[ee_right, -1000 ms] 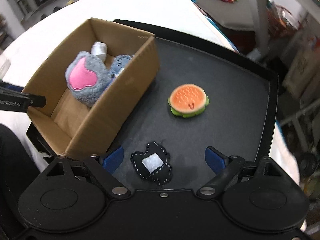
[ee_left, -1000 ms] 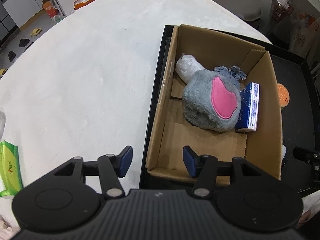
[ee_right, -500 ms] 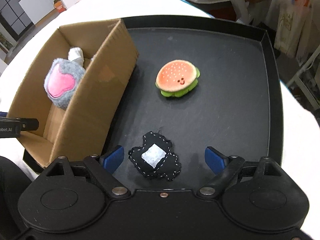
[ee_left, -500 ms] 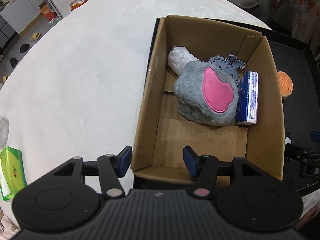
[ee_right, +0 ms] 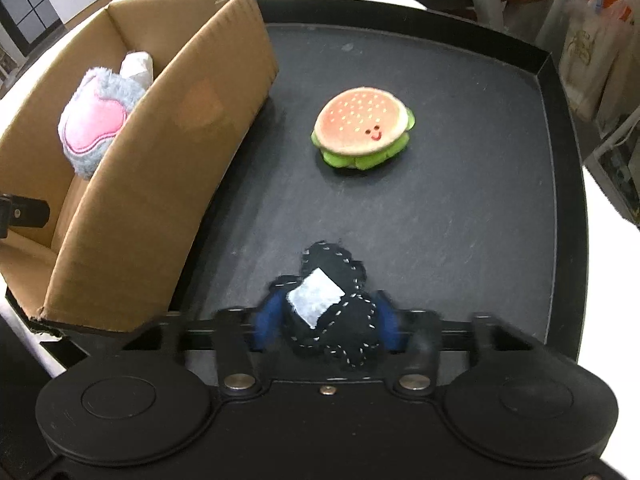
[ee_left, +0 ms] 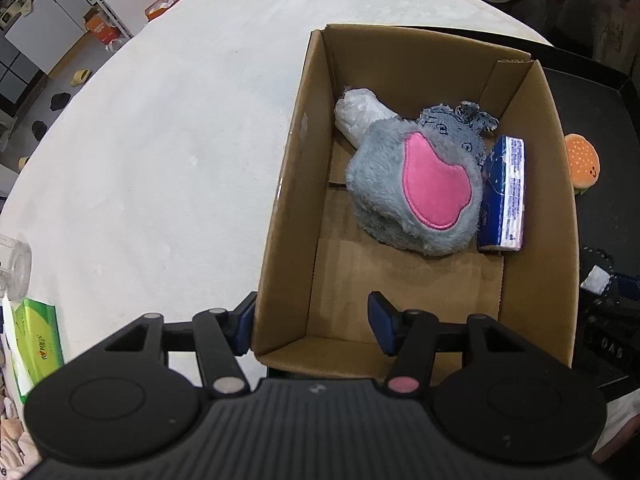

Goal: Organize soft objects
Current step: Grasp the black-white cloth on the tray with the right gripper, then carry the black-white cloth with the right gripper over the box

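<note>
Left gripper (ee_left: pixel 312 328): matte black body; two round black discs at the near corners, each with a faint raised ring; ribbed black panel between them with a small pale logo; black linkage bars ran out to blue fingertips (ee_left: pixel 382 322); silver round pivot pins on the links, one near-right pin looked pink. Right gripper (ee_right: pixel 326 322): same black build; two round discs; smooth centre panel, no ribbing visible; silver pins at the link roots plus one small screw at centre; blue fingertips (ee_right: pixel 268 320) blurred; its black side showed at the right edge of the left wrist view, with faint pale markings, unreadable.
</note>
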### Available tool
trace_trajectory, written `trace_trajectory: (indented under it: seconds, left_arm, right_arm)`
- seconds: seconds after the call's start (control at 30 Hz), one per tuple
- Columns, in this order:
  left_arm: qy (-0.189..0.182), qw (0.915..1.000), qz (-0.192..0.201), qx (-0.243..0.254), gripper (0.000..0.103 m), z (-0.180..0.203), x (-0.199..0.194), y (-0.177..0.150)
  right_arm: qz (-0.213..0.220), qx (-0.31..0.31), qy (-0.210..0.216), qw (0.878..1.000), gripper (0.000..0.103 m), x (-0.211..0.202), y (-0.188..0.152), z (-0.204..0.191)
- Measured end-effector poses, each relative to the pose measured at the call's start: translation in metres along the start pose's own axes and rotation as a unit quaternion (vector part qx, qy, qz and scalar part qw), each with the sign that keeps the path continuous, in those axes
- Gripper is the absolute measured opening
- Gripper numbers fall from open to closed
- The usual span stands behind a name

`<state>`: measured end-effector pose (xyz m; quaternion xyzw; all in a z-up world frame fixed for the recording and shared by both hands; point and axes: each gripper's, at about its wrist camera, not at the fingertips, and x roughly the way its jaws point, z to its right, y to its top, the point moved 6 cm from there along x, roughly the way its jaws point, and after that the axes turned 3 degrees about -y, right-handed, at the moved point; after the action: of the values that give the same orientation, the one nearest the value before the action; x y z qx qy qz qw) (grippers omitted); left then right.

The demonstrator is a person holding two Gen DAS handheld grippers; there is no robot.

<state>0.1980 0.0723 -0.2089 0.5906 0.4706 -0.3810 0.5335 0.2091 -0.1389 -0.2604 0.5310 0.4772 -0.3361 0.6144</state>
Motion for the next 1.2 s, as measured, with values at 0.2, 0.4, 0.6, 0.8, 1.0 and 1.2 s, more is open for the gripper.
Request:
trace_trajectory:
  seconds: [0.2,0.4,0.6,0.8,1.0,1.2]
  left_arm:
    - [0.000,1.0000,0.003,0.001,0.056,0.002,-0.003,0.001]
    - [0.000,1.0000,0.005,-0.002,0.056,-0.004,-0.006,-0.002]
    - [-0.004,0.9999,0.015,-0.005,0.056,-0.009,-0.013,-0.002]
    - [-0.009,0.9997,0.021,-0.008,0.056,-0.014,-0.016,-0.002]
    - [-0.018,0.9991,0.037,-0.012,0.056,-0.020,-0.019,-0.002]
    - [-0.028,0.9983,0.049,-0.015,0.056,-0.023,-0.021,0.000]
  right_arm:
    - [-0.001,0.023,-0.006,1.000,0.031,-0.010,0.003,0.007]
    - [0.017,0.037,-0.004,0.999,0.031,-0.031,0.009,0.012]
    - [0.036,0.038,-0.003,0.999,0.031,-0.043,0.008,0.010]
    - [0.051,0.040,0.001,0.998,0.031,-0.051,0.011,0.007]
    - [0.065,0.045,0.010,0.997,0.031,-0.067,0.022,0.004]
    - [0.085,0.036,0.015,0.996,0.031,-0.084,0.035,-0.005]
